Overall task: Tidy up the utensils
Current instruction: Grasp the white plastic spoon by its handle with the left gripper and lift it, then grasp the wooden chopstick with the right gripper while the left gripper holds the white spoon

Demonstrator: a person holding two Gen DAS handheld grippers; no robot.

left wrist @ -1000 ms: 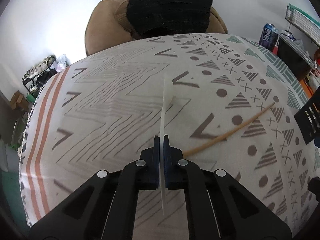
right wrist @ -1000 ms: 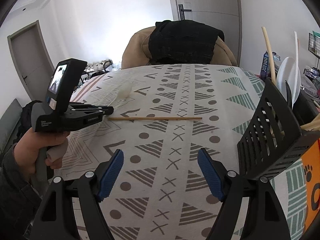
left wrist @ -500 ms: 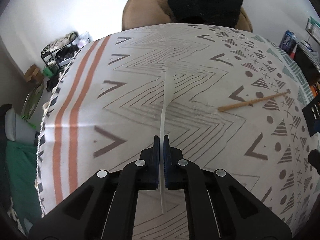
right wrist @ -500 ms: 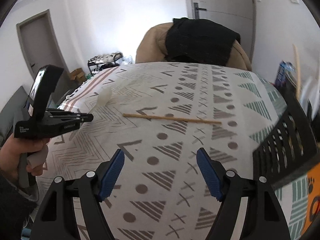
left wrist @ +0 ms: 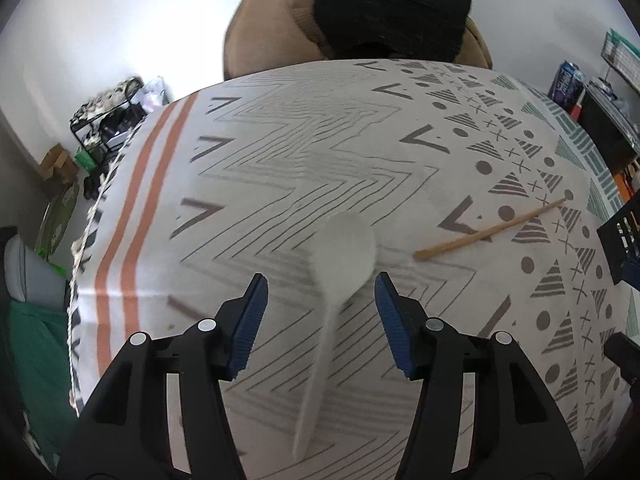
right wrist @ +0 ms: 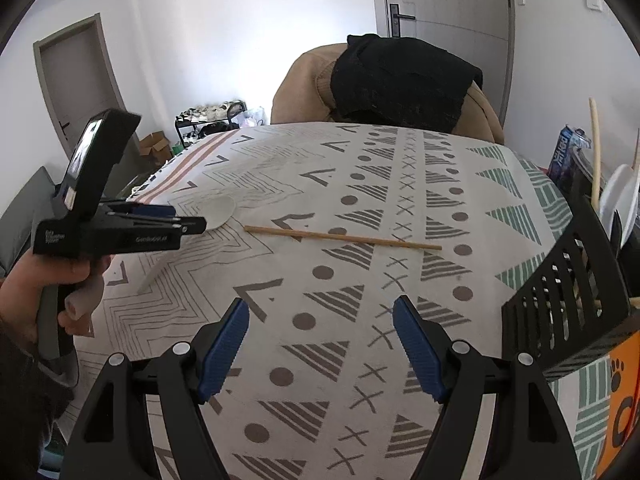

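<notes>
A white plastic spoon [left wrist: 340,280] lies flat on the patterned tablecloth, between the fingers of my open left gripper [left wrist: 318,306], blurred. It also shows in the right wrist view [right wrist: 218,210], just beyond the left gripper [right wrist: 188,222]. A single wooden chopstick [left wrist: 488,232] lies to the right of the spoon; the right wrist view shows it too [right wrist: 344,238]. My right gripper [right wrist: 320,344] is open and empty above the cloth. A black slotted utensil basket [right wrist: 568,296] at the right holds a white spoon [right wrist: 618,200] and a wooden stick [right wrist: 595,152].
A brown chair with a black garment [right wrist: 400,80] stands behind the table. A blue can [right wrist: 564,152] stands at the far right. The table's left edge [left wrist: 92,240] drops off to the floor. The basket corner [left wrist: 624,240] shows at the right of the left wrist view.
My left gripper has opened and let go of the white spoon, which now lies flat on the cloth. The right gripper has stayed open and shifted slightly.
</notes>
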